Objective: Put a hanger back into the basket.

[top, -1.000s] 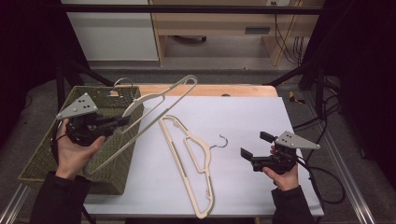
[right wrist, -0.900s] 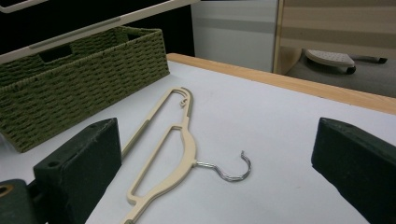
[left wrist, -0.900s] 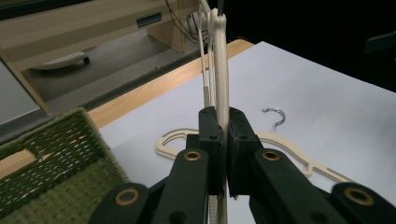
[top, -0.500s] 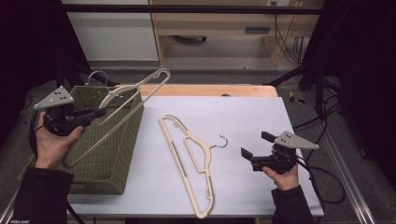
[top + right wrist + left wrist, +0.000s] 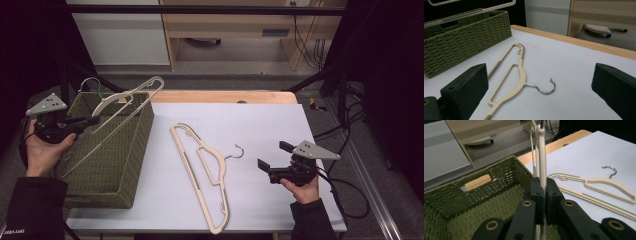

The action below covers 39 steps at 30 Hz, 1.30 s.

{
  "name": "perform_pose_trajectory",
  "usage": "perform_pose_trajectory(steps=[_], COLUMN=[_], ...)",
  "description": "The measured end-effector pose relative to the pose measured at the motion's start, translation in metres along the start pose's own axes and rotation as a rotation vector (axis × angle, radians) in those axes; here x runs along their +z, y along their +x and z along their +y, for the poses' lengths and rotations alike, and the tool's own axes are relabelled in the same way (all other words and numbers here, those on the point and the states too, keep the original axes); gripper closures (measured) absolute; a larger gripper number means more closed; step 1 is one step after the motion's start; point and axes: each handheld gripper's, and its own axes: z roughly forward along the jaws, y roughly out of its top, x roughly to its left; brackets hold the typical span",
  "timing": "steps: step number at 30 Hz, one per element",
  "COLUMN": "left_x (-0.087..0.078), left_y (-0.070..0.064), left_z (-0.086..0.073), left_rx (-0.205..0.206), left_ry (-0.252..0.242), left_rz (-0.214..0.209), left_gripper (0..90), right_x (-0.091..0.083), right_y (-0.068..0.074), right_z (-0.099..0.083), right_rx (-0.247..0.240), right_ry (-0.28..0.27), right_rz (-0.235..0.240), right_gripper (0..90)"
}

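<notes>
Two cream hangers show in the high view, one at the left of the frame, one at its centre. At far left the left gripper (image 5: 92,120), in the person's left hand (image 5: 42,152), is clamped on the held hanger (image 5: 131,99); in the left gripper view its black jaws press flat against both sides of the thin cream bar (image 5: 542,165). That hanger is slim, pale cream, with a metal hook at its upper end, and it slants over the green woven basket (image 5: 107,192), its long bar running from lower left up to the upper right above the basket's rim. The basket stands at the left edge of the white table (image 5: 265,120); I cannot tell whether anything lies inside it. At centre the second hanger (image 5: 200,172) lies flat on the table, its metal hook pointing right. At lower right the right gripper (image 5: 265,169) hovers over the table, its jaws spread wide apart with nothing between them, near the lying hanger's hook (image 5: 545,87).
</notes>
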Motion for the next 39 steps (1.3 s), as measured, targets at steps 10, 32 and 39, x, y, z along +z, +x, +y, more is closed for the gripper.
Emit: perform_pose_trajectory(steps=[10, 32, 39], left_x=[-0.011, -0.015, 0.002], left_y=[0.022, 0.043, 0.044], left_z=[-0.018, -0.061, -0.085], left_rx=[-0.025, -0.046, -0.041], left_ry=[0.005, 0.080, 0.141], left_rz=[0.033, 0.073, 0.096], left_gripper=[86.3, 86.1, 86.2], right_x=[0.001, 0.004, 0.005], right_y=[0.000, 0.000, 0.001], right_z=[-0.001, -0.002, -0.002], right_rx=[-0.003, -0.007, -0.008], right_ry=[0.006, 0.020, 0.024], right_rz=[0.002, 0.004, 0.005], right_gripper=[1.4, 1.5, 1.6])
